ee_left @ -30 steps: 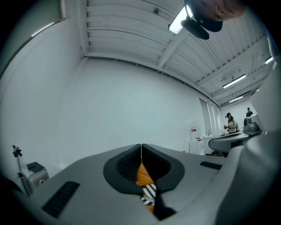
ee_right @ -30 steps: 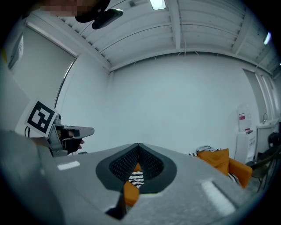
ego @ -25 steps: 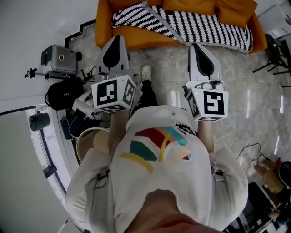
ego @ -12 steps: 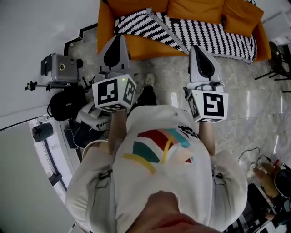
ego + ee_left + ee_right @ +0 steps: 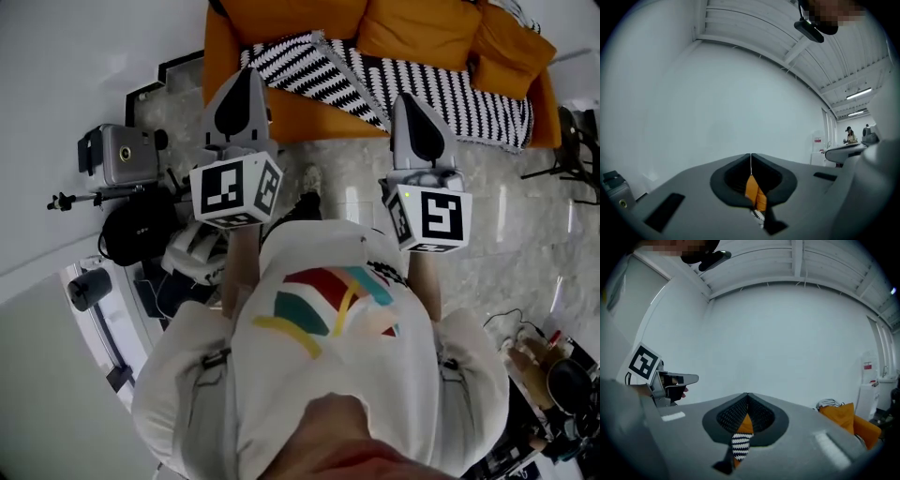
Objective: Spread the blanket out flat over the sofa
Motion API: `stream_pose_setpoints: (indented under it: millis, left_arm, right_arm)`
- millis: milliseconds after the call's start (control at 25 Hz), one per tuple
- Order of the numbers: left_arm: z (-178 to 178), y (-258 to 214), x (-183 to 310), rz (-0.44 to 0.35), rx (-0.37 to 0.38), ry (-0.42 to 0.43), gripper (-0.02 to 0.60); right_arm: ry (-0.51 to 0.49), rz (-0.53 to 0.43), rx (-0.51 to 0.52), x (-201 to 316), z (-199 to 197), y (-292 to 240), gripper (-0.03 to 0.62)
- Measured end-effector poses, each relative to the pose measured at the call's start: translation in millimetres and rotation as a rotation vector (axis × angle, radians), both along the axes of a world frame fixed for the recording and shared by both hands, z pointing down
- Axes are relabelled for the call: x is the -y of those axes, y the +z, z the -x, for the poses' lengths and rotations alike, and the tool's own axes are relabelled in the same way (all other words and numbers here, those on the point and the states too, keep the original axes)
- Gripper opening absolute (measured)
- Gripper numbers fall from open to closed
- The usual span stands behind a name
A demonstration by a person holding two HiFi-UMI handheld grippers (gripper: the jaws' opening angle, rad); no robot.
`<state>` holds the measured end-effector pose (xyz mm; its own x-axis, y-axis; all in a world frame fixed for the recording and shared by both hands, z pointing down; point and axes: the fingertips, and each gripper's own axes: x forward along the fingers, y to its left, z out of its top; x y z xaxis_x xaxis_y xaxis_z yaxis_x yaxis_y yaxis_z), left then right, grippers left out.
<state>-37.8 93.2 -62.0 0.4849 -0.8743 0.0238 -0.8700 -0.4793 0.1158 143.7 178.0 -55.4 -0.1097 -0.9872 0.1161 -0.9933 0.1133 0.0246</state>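
Observation:
A black-and-white zigzag blanket (image 5: 422, 84) lies along the seat of the orange sofa (image 5: 309, 117), its left end bunched and partly folded over. Both grippers are held up in front of the person, short of the sofa's front edge. My left gripper (image 5: 239, 80) points at the blanket's left end and is shut on nothing. My right gripper (image 5: 413, 101) points at the blanket's middle, also shut and empty. In the left gripper view the jaws (image 5: 750, 157) meet in a thin line. The right gripper view shows its jaws (image 5: 747, 395) closed, with sofa and blanket glimpsed below.
Orange cushions (image 5: 412, 33) rest against the sofa back. A grey camera box (image 5: 122, 155) on a tripod and a black bag (image 5: 141, 225) stand on the floor at the left. A dark chair frame (image 5: 577, 141) is at the right, cables (image 5: 511, 323) lower right.
The sofa and blanket have slid lower in the head view, so I stand a little closer to them. Both grippers stay shut and keep their pose.

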Motion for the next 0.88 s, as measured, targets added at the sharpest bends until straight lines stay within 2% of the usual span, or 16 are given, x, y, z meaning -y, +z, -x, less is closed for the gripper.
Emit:
stream_pose_setpoints:
  millis: [160, 360, 520, 680, 880]
  left_arm:
    - [17.7, 12.3, 45.8, 0.011, 0.027, -0.006, 0.015]
    - [36.5, 21.7, 91.1, 0.037, -0.015, -0.033, 0.015]
    - [27.7, 24.2, 108.5, 0.036, -0.004, -0.033, 0.015]
    - [14.6, 11.2, 113.1, -0.002, -0.009, -0.027, 0.015]
    - [-1.9, -4.5, 117.1, -0.036, -0.03, -0.073, 0.015]
  right_arm:
    - [0.005, 0.03, -0.009, 45.6, 16.3, 6.4, 0.003]
    - [0.011, 0.055, -0.044, 83.5, 29.4, 9.9, 0.003]
    - [0.014, 0.051, -0.05, 99.9, 19.8, 10.2, 0.003]
    - [0.014, 0.035, -0.036, 111.1, 4.6, 7.3, 0.003]
    - [-0.037, -0.004, -0.029, 119.6, -11.0, -3.9, 0.003]
